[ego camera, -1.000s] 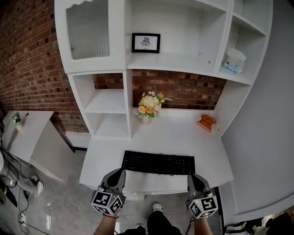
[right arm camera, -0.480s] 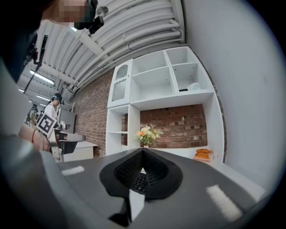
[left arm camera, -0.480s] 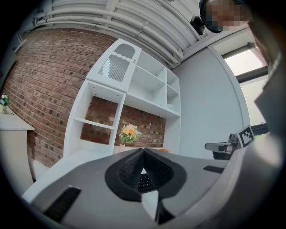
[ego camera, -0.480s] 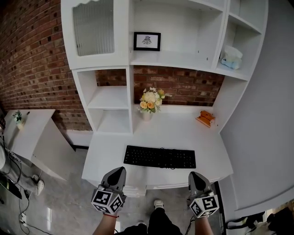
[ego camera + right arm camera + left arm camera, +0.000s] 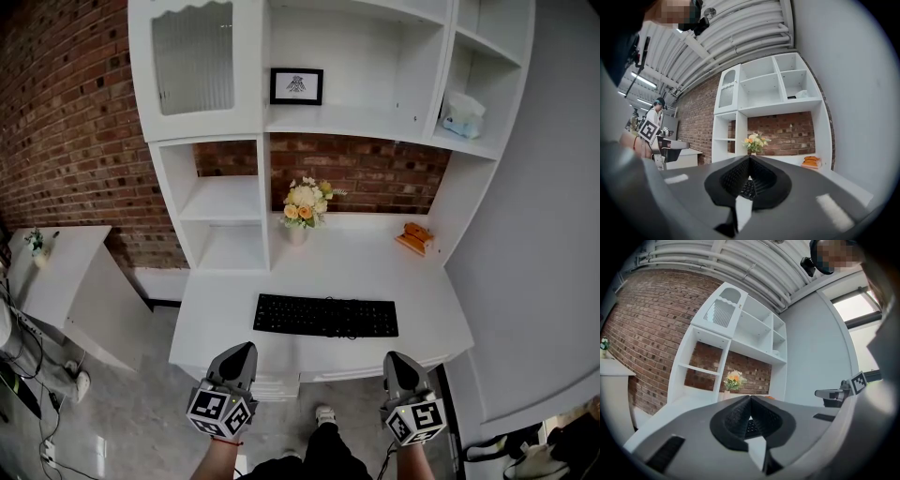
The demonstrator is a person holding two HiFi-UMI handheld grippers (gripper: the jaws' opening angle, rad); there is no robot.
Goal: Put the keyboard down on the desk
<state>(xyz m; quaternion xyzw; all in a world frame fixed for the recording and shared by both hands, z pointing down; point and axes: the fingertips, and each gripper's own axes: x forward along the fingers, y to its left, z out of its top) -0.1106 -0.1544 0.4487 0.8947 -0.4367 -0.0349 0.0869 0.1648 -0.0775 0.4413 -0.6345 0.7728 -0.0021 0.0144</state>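
Head view shows the keyboard [image 5: 326,316] lying flat on the white counter [image 5: 375,267], close to the front edge. Its long side runs from 9 o'clock to 3 o'clock. Nothing is holding it. So I think the job is done: the keyboard is down on the counter. I see nothing left to do.

A strip of bare counter lies in front of the keyboard, then the counter's edge. My left fingers [image 5: 239,361] and my right fingers [image 5: 398,367] hang just off that edge, over the floor, apart from the keyboard. From my left fingers the keyboard is at about 1 o'clock. From my right fingers it is at about 11 o'clock.

Both pairs are clenched tight, tip to tip, and hold nothing. In the left gripper view and the right gripper view I only see a bit of the black keys through the little hollow behind the tips.

Farther back, at 12 o'clock from the keyboard, a vase of flowers [image 5: 302,211] stands by the brick wall. An orange thing [image 5: 415,239] lies at about 2 o'clock.
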